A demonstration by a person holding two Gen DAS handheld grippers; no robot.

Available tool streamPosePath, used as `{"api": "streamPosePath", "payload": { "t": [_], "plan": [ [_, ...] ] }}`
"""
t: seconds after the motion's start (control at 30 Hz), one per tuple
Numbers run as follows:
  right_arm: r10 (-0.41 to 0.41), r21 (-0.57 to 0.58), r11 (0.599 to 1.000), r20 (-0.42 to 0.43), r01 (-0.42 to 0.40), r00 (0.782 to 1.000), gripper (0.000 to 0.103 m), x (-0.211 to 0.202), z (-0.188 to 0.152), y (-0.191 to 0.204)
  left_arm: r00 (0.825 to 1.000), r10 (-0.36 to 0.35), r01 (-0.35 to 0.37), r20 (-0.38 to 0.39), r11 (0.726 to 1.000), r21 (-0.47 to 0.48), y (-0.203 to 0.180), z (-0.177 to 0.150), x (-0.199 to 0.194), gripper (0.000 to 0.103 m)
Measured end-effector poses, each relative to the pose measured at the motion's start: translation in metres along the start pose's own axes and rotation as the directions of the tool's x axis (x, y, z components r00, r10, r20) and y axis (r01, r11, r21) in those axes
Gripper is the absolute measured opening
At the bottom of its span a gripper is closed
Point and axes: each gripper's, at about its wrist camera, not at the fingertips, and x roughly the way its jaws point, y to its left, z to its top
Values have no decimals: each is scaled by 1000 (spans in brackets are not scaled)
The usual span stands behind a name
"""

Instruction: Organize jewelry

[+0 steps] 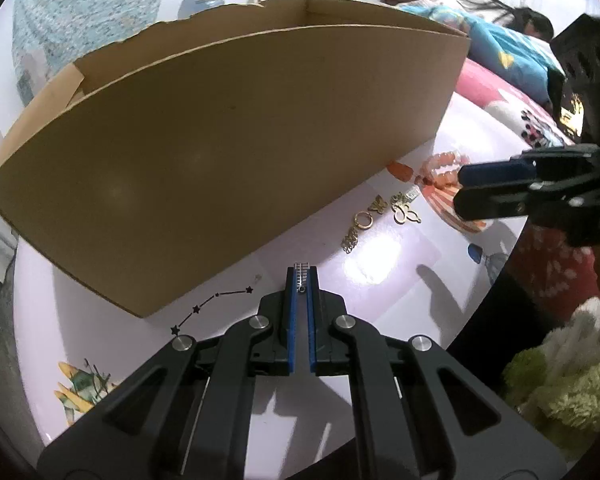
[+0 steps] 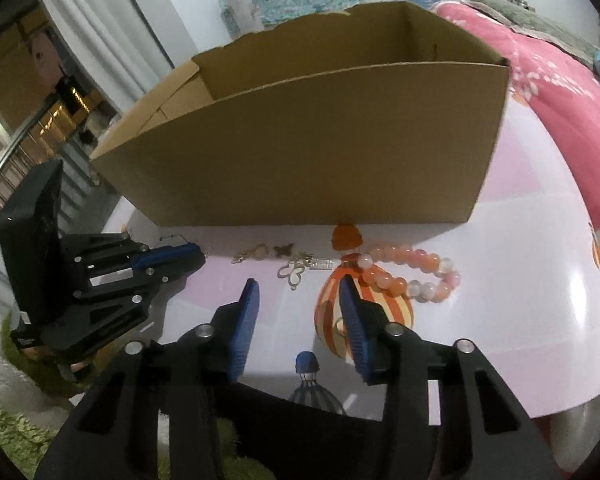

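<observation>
Left wrist view: left gripper [image 1: 302,276] jaws pinch a silver clip [image 1: 302,270] near cardboard box [image 1: 220,152] edge

The left tool [image 1: 302,280] is pointing steeply downward with its blue pads [image 1: 293,320] pressed nearly together, pinching a small silvery ladder-like piece [image 1: 302,272] that is sticking out past the tips toward twelve o'clock in its own camera. The right tool [image 2: 298,292] is angling downward too, its blue pads [image 2: 247,320] standing apart with nothing gripped between them. Seen from the left camera, the right tool is reaching in from three o'clock; seen from the right camera, the left tool is sitting at about nine o'clock, its tips pointing toward three o'clock.
</observation>
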Motion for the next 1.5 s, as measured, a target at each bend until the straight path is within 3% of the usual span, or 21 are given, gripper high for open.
{"api": "streamPosePath", "payload": {
  "t": [0.2,0.33,0.7,1.0,1.3,1.5],
  "plan": [
    [-40,-53,998,-15,39,999,32,10,8,6,1000,-5,6,10,1000,-16,3,-3,-1,4],
    [-72,-148,987,-32,66,997,20,19,17,8,1000,-10,10,14,1000,-13,3,-4,-2,4],
    [-39,-422,906,-135,-22,990,19,45,35,10,1000,-21,21,17,1000,-17,7,-6,-3,4],
    [-17,-417,907,-185,-63,983,19,43,34,9,1000,-18,19,15,1000,-19,8,-5,-2,4],
    [-41,-469,881,-190,-54,981,7,44,26,23,1000,-19,19,14,1000,-18,8,-4,-2,4],
    [-30,-433,900,-179,-51,983,5,39,25,22,1000,-17,18,19,1000,-21,8,-4,-1,4]
  ]
}}
